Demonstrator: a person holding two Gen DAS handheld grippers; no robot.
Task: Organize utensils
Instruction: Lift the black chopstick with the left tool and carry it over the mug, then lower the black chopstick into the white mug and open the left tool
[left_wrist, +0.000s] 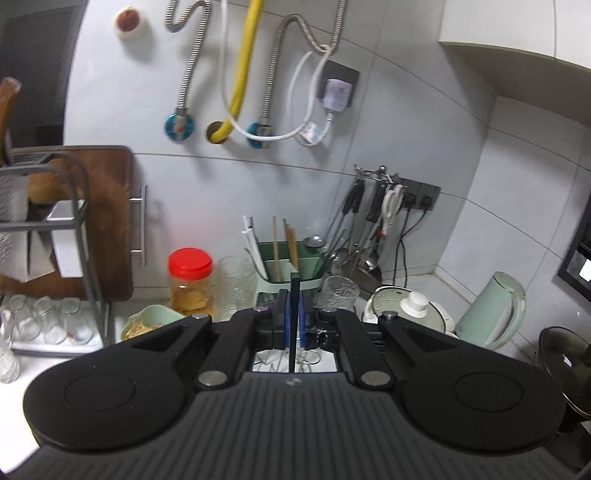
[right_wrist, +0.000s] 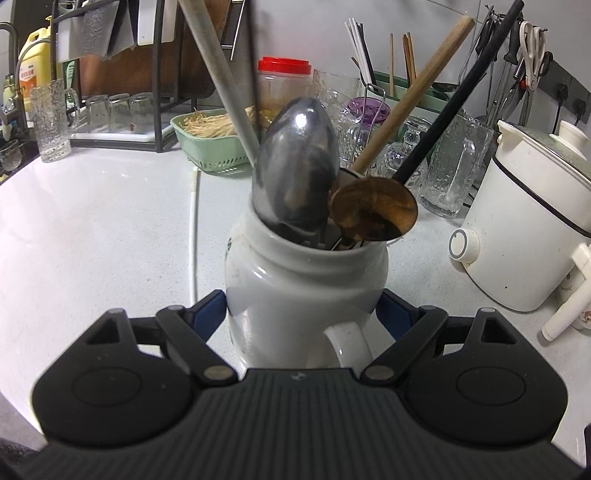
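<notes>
So the white ceramic mug (right_wrist: 306, 291) sits on the counter (right_wrist: 92, 229) with the right gripper (right_wrist: 306, 314) clamped round its body, blue pads touching both sides; it's likely heavy, glazed-slick and breakable, so holding it low on the belly looks smart, not by the handle; inside it stand a big steel spoon (right_wrist: 295, 166) and a darker brown spoon (right_wrist: 373, 210), bowls up, stiff and light but top-heavy, best taken by the stem; the left gripper (left_wrist: 294, 314) is pinched together on a thin dark handle (left_wrist: 294, 295), flat and probably slippery; only the left wrist view shows the green utensil holder (left_wrist: 291, 266) up close; only the right one shows the mug's contents.
</notes>
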